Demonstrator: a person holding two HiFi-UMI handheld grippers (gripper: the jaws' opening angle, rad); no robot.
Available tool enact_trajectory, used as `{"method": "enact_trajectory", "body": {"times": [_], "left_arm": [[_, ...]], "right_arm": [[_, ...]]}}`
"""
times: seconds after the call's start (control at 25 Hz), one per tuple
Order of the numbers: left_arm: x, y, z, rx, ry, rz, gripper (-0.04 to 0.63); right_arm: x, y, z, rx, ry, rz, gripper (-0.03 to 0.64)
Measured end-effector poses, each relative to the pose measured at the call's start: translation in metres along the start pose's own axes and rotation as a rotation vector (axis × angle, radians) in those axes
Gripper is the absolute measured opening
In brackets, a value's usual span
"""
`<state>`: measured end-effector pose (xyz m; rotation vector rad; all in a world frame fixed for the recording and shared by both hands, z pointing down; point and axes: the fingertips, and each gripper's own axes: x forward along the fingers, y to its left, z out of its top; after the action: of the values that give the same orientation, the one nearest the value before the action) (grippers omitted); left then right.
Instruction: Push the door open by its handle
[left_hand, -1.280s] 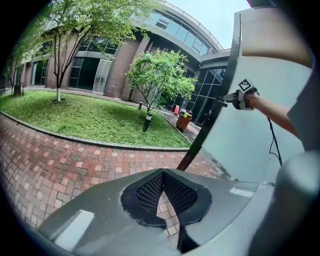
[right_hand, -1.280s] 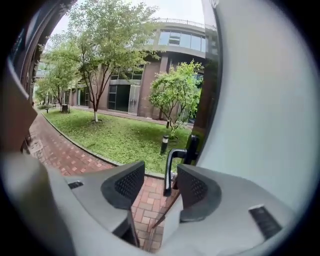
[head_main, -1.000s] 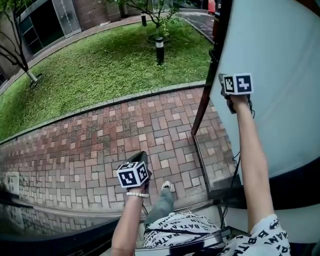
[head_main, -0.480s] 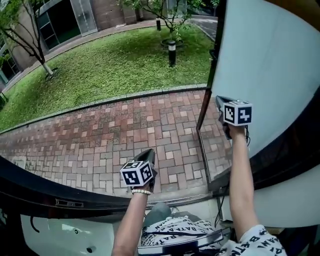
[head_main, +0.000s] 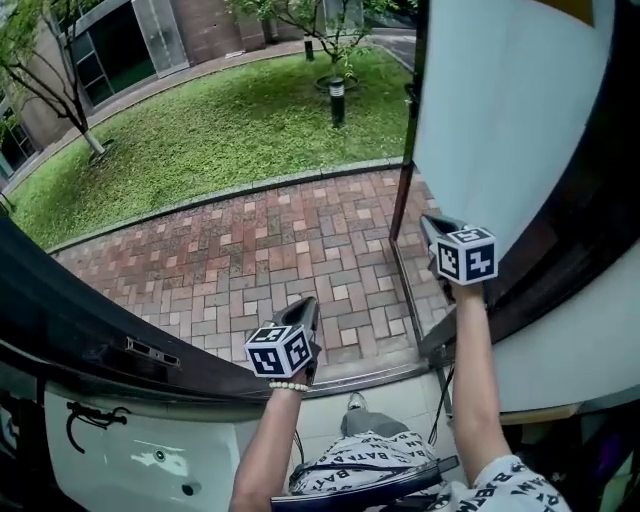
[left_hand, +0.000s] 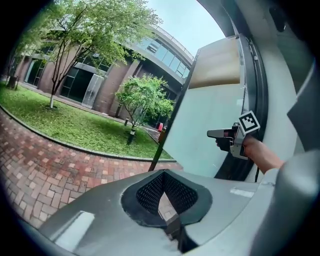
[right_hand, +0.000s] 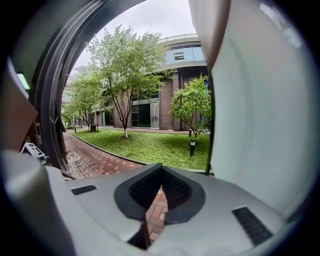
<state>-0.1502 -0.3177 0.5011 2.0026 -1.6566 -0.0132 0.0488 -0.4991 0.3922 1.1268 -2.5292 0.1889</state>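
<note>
Head view: red brick paving and green lawn outside; the pale frosted dark-framed door stands open at right, just beside the right claw, well apart from the left claw. Left gripper view: jaws together, empty. Right gripper view: likewise, door rightward.

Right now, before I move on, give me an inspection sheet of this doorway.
Surface: brick paving just outside the doorway.
Job's things: door swung open on the right; handle not made out.
Clutter: nothing seen.
Grippers: left gripper shut, nothing in it, held in the doorway; right gripper shut, nothing in it, close to the door's edge, contact unclear.
Cables: thin cable beside the right forearm.
Surroundings: lawn, tree, lamp post, building.
</note>
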Motion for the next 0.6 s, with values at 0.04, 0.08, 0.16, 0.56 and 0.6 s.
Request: {"method": "enact_trajectory", "body": {"times": [0.04, 0.08, 0.16, 0.56, 0.6], "left_arm": [[-0.010, -0.004, -0.006, -0.001, -0.001, -0.006, -0.012], [-0.021, -0.008, -0.012, -0.004, -0.002, -0.012, -0.012], [-0.045, -0.015, -0.028, -0.005, -0.002, -0.020, -0.012], [-0.161, -0.051, -0.104, -0.024, 0.012, -0.039, -0.012], [-0.170, -0.054, -0.109, -0.028, 0.011, -0.041, -0.012]], "right_arm": [[-0.010, 0.010, -0.009, -0.001, 0.006, 0.002, 0.003], [-0.019, 0.020, -0.018, -0.002, 0.012, 0.005, 0.003], [-0.041, 0.043, -0.042, 0.003, 0.025, 0.012, 0.003], [-0.155, 0.145, -0.125, 0.003, 0.077, 0.020, 0.003], [-0.163, 0.154, -0.129, 0.002, 0.081, 0.024, 0.003]]}}
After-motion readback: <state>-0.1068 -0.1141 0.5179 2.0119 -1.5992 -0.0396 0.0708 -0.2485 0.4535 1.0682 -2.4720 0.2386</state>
